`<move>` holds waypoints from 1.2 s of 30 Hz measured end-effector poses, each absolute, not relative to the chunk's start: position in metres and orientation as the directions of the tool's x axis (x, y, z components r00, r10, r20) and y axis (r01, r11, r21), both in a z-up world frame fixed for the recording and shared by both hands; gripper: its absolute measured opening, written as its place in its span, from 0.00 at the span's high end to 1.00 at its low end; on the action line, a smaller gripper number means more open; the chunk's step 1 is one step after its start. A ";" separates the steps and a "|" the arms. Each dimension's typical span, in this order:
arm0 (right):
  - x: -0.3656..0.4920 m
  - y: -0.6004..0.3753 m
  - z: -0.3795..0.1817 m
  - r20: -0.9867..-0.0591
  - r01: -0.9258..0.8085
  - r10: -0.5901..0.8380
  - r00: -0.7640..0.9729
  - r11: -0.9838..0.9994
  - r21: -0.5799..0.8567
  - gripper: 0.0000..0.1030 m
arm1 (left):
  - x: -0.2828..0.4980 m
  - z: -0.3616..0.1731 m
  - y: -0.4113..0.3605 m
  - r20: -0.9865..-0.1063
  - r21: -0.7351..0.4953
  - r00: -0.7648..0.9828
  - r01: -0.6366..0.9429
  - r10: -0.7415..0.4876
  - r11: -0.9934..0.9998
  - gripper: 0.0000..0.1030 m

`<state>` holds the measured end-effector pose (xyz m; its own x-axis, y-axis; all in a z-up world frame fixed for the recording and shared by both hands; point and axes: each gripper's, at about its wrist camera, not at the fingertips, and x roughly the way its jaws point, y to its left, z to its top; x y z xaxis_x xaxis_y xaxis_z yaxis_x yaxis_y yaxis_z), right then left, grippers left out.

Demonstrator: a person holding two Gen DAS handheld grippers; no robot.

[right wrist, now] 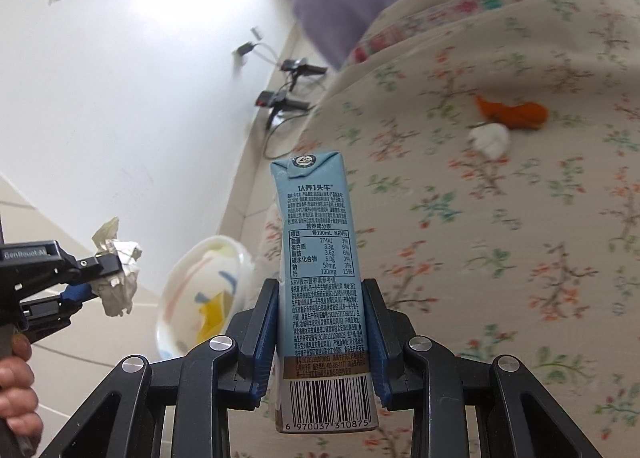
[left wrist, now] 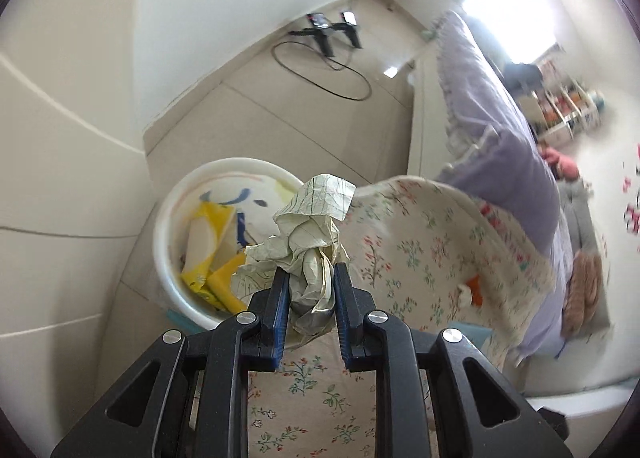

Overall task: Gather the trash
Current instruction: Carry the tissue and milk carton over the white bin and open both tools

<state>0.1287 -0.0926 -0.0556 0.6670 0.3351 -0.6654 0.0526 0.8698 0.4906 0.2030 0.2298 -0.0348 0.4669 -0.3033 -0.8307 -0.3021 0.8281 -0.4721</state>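
The left tool (left wrist: 307, 272) is clamped on a crumpled paper (left wrist: 310, 234) of pale green-lined sheet, pinched between its blue-padded fingers so that most of the wad sticks out ahead of the tips. Just ahead and to the left of this tool, on the tiled floor (left wrist: 256, 130), stands a white bin (left wrist: 168, 226) holding yellow wrappers (left wrist: 208, 258) and other printed scraps; the paper hangs near the bin's right rim, at about its edge rather than clearly over the opening. To the right of the left tool, and under it, lies the bed (left wrist: 420, 242) with its floral cover, and farther ahead on the floor a black cable (left wrist: 320, 74) loops near some dark devices by the wall. In the right wrist view the left tool (right wrist: 106, 278) shows at the far left with the same paper (right wrist: 118, 274), a hand (right wrist: 16, 386) below it. The right tool (right wrist: 320, 290) grips a light blue milk carton (right wrist: 320, 266) upright between its fingers, nutrition label facing the camera. The bin (right wrist: 176, 298) sits just to the left of the carton. To the right of this tool, well ahead on the bed (right wrist: 500, 238), an orange scrap (right wrist: 516, 114) lies touching a white tissue wad (right wrist: 490, 138).
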 end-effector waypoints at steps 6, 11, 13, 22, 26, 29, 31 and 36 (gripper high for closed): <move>0.140 -0.068 -0.070 -0.682 0.016 0.372 0.630 0.871 0.491 0.66 | 0.212 -0.051 0.237 -0.846 -0.469 0.434 -0.335 -0.308 0.817 0.78; 0.149 -0.049 -0.078 -0.690 -0.019 0.399 0.604 0.873 0.488 0.65 | 0.225 -0.069 0.240 -0.867 -0.449 0.395 -0.357 -0.303 0.819 0.78; 0.152 -0.043 -0.081 -0.692 -0.030 0.402 0.600 0.876 0.482 0.65 | 0.232 -0.073 0.233 -0.875 -0.429 0.384 -0.333 -0.295 0.840 0.78; 0.159 -0.037 -0.095 -0.700 -0.039 0.416 0.580 0.873 0.487 0.65 | 0.253 -0.091 0.222 -0.857 -0.483 0.377 -0.347 -0.352 0.804 0.50; 0.159 -0.037 -0.096 -0.701 -0.044 0.415 0.580 0.875 0.482 0.65 | 0.247 -0.070 0.225 -0.830 -0.511 0.430 -0.331 -0.355 0.793 0.49; 0.161 -0.033 -0.096 -0.698 -0.060 0.426 0.575 0.873 0.484 0.65 | 0.240 -0.061 0.230 -0.821 -0.526 0.443 -0.338 -0.361 0.781 0.49; 0.166 -0.025 -0.096 -0.696 -0.084 0.438 0.569 0.873 0.481 0.65 | 0.233 -0.056 0.236 -0.825 -0.518 0.448 -0.351 -0.346 0.780 0.49; 0.186 0.004 -0.087 -0.682 -0.163 0.466 0.563 0.872 0.462 0.65 | 0.220 -0.046 0.259 -0.839 -0.478 0.473 -0.403 -0.269 0.781 0.49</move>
